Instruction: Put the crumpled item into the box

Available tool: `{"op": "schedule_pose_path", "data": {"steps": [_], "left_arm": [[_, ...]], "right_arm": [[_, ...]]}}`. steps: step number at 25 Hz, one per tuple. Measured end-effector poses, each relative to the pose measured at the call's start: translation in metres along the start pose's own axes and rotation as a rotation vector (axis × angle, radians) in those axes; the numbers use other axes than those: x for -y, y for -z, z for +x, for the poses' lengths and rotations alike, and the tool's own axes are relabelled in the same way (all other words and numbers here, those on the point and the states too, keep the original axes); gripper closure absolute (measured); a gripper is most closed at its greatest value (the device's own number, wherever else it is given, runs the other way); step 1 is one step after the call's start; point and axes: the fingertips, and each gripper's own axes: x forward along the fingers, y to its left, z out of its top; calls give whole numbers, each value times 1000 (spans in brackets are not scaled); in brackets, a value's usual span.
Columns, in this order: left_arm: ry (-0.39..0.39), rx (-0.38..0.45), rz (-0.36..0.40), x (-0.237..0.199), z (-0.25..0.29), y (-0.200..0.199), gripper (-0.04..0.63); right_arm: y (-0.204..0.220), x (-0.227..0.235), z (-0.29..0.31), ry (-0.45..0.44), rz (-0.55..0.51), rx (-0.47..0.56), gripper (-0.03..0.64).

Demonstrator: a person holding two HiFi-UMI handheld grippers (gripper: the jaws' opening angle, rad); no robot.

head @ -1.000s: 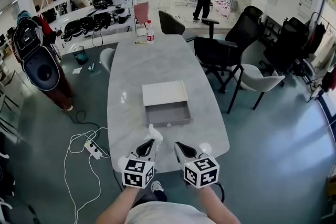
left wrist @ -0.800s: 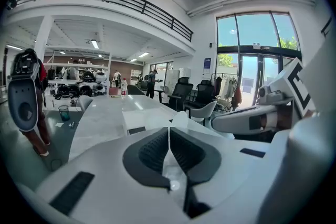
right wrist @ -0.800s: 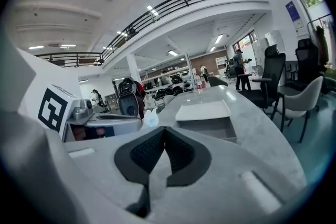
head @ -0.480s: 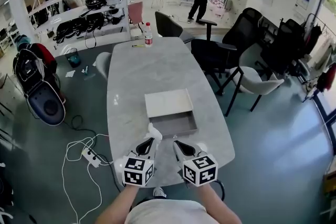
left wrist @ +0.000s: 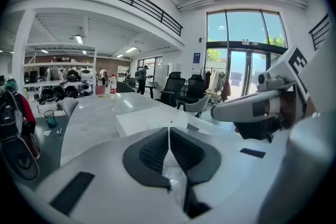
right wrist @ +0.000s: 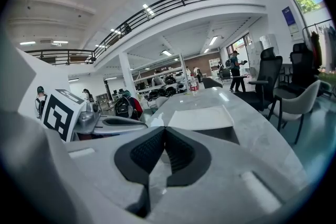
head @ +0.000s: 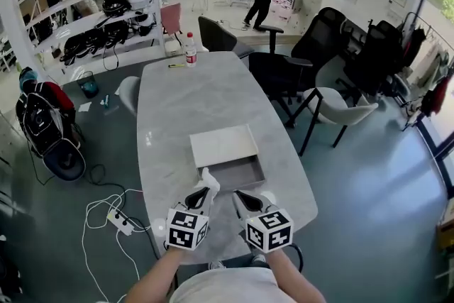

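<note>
Between the left gripper's (head: pixel 203 193) closed jaws sits the crumpled item (head: pixel 209 179), a pale, shiny wad, by the near left corner of the box (head: pixel 260 169). Just before the box's near edge, the right gripper (head: pixel 241 197) has its jaws pressed together on nothing. The box stands open on the table (head: pixel 174 103), with the lid (head: pixel 223 145) at its far side. Well beyond the box stands a red-labelled bottle (head: pixel 189 50), its print too small to read.
</note>
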Motion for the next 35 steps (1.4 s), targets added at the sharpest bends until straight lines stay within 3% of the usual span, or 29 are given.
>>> {"op": "schedule_pose_path", "data": {"steps": [12,27,35], "left_arm": [[107,-166,281,9,67,-4,577],[161,-341,448,18,137,8,577],[209,-408,498,25,155,20,577]], "right_arm": [[-9,46,4,8,23,11,612],[-26,108,32,-84,36,-18,612],[-22,126,45,-117,57,-39,612]]}}
